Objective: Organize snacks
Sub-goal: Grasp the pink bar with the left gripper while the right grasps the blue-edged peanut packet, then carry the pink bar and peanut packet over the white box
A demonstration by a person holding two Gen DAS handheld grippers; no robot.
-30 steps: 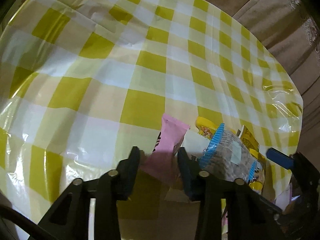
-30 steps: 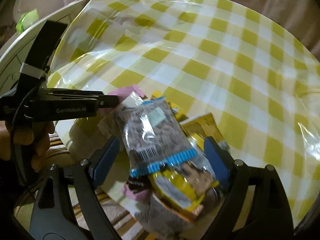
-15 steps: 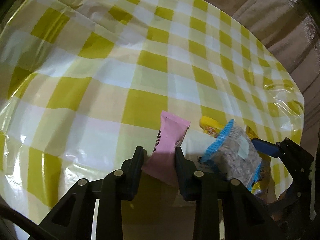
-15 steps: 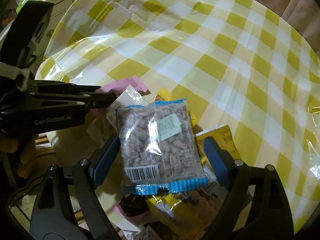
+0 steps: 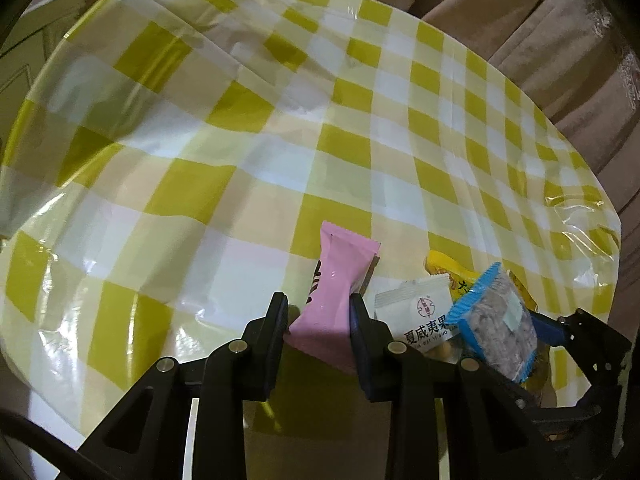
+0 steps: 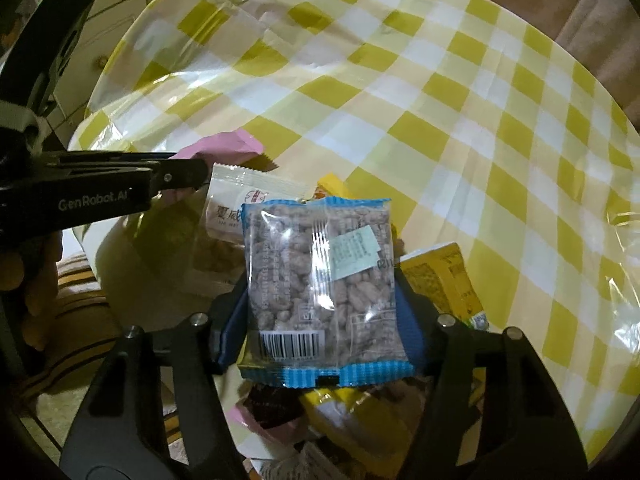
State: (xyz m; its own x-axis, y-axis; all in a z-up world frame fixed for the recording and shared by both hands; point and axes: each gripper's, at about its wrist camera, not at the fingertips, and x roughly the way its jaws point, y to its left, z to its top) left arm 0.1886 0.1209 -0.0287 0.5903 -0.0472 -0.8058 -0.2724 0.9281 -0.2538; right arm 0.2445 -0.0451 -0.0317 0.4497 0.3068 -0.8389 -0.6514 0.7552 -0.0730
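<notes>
Ahead, in the left wrist view, the left gripper [image 5: 318,312] was seen closed narrowly on one pink snack packet [image 5: 336,280], which was held tilted above the yellow checked tablecloth [image 5: 200,140]. Just to its right, one white packet with red printing [image 5: 424,312], one yellow packet [image 5: 448,268] and one clear blue-edged packet of nuts [image 5: 496,320] were crowded at the table's near edge, the last gripped by the right gripper [image 5: 560,332]. Beige curtains [image 5: 540,20] were seen behind the table.

In the right wrist view, the right gripper [image 6: 320,320] had just been closing, and its blue pads were pressed on both sides of the nut packet [image 6: 320,276]. The white packet [image 6: 240,200] and a yellow packet [image 6: 440,276] were partly hidden behind it. More wrappers were piled beneath, too jumbled to be counted. The left gripper [image 6: 192,172] was seen at the left with the pink packet [image 6: 224,146].
</notes>
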